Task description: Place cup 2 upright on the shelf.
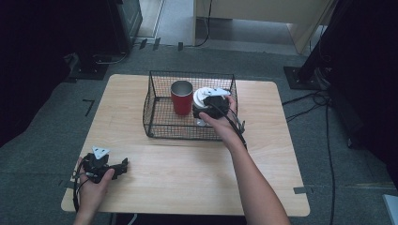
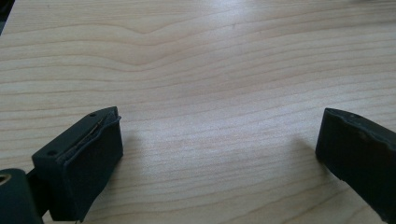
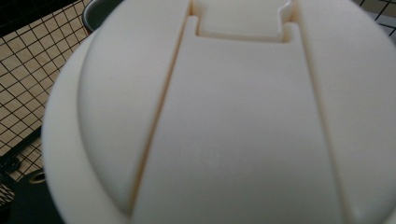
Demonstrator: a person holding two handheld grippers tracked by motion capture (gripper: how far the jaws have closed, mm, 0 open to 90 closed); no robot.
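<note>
1. Tabletop (image 1: 187,173) is pale wood, on grey carpet, with cables trailing at the right.
2. My left gripper (image 1: 123,165) rests near the front-left corner, jaws spread wide over bare wood.
3. My right gripper (image 1: 201,111) reaches into the wire basket (image 1: 159,129); I cannot tell its jaw state.
4. White lid (image 3: 233,116) sits close before it, beside the red cup (image 1: 181,97).

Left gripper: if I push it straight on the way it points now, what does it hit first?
Probably the bare wooden table. The left gripper has its jaws wide apart with nothing between them, angled toward the boards just ahead. How near they are is hard to judge.
</note>
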